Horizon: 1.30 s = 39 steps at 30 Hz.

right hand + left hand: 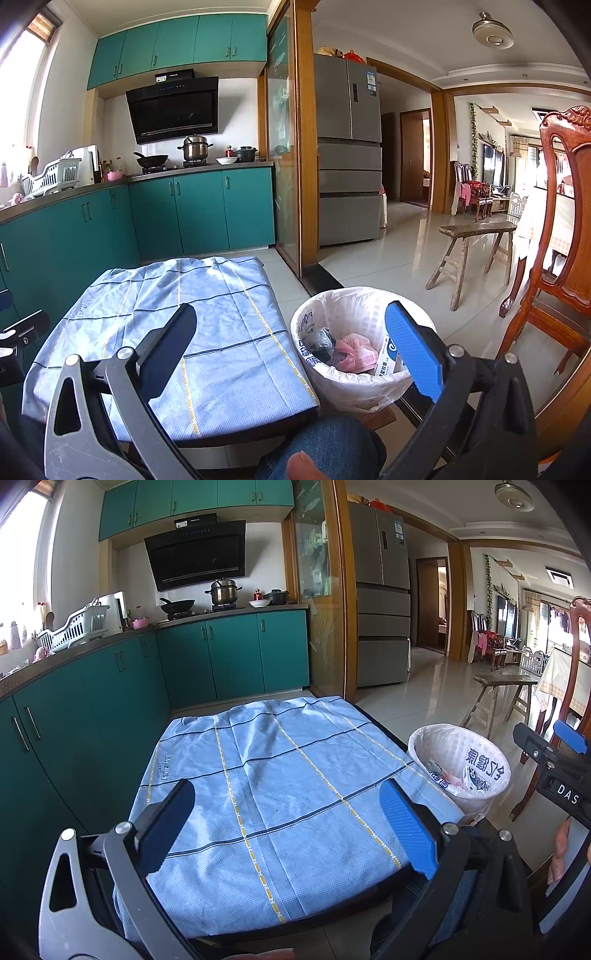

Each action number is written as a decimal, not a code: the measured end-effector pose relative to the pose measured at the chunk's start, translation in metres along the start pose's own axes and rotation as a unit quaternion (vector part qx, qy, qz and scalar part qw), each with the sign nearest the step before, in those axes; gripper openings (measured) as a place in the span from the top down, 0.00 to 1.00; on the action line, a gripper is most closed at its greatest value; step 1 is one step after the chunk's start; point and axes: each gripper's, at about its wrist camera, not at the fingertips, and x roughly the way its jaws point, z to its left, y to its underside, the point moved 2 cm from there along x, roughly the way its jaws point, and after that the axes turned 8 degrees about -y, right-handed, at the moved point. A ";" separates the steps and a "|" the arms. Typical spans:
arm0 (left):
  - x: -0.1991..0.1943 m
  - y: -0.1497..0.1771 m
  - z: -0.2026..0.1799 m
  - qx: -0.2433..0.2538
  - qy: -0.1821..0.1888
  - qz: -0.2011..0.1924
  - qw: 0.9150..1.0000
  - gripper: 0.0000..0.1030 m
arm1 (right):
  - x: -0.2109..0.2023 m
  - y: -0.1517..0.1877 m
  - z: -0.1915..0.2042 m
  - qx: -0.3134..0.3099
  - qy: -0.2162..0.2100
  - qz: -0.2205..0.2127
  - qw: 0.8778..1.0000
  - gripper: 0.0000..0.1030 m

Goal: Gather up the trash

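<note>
Setting: a kitchen with teal cabinets (229,653) opening onto a tiled living area.
Table: a low table under a blue checked cloth (280,775), its surface bare.
Trash bin: a white-lined bin (354,384) stands just beside the table's right edge; it holds pink wrapping, a dark scrap and a printed box.
Left gripper (291,827): jaws spread wide above the cloth, holding nothing.
Right gripper (295,354): jaws spread wide, empty, over the table's edge and the bin.
Nearby: a wooden chair (561,258) and a wooden stool (476,247) to the right.

Right gripper (295,354), jaws wide apart, hovers over lined trash bin (364,384) beside cloth-covered table (229,384).
</note>
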 end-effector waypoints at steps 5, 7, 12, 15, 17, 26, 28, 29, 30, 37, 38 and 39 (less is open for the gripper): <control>0.000 0.000 0.000 0.000 -0.001 0.001 1.000 0.03 | 0.000 0.002 -0.001 0.000 -0.002 0.001 1.000 0.03; 0.001 0.000 -0.001 0.000 0.000 0.001 1.000 0.03 | 0.000 0.003 -0.001 -0.001 -0.002 0.001 1.000 0.03; 0.003 0.001 -0.003 0.004 0.002 0.003 1.000 0.03 | 0.000 0.005 -0.003 -0.005 0.000 0.001 1.000 0.03; 0.004 0.002 -0.003 0.004 0.001 0.005 1.000 0.03 | 0.002 0.006 -0.004 -0.003 0.000 0.004 1.000 0.03; 0.005 0.002 -0.003 0.004 0.000 0.006 1.000 0.03 | 0.004 0.007 -0.003 -0.003 -0.001 0.006 1.000 0.03; 0.009 0.002 -0.006 0.009 0.001 0.010 1.000 0.03 | 0.007 0.005 -0.003 -0.005 -0.004 0.010 1.000 0.03; 0.009 0.002 -0.007 0.010 0.002 0.011 1.000 0.03 | 0.008 0.005 -0.003 -0.005 -0.005 0.011 1.000 0.03; 0.010 0.003 -0.007 0.010 0.002 0.012 1.000 0.03 | 0.008 0.004 -0.003 -0.005 -0.005 0.012 1.000 0.03; 0.010 0.003 -0.008 0.010 0.003 0.013 1.000 0.03 | 0.009 0.004 -0.003 -0.005 -0.005 0.012 1.000 0.03; 0.013 0.003 -0.011 0.014 0.005 0.017 1.000 0.03 | 0.013 0.005 -0.003 -0.007 -0.006 0.018 1.000 0.03; 0.014 0.003 -0.011 0.013 0.006 0.018 1.000 0.03 | 0.013 0.005 -0.003 -0.008 -0.006 0.019 1.000 0.03; 0.014 0.003 -0.011 0.012 0.006 0.018 1.000 0.03 | 0.014 0.006 -0.003 -0.008 -0.007 0.020 1.000 0.03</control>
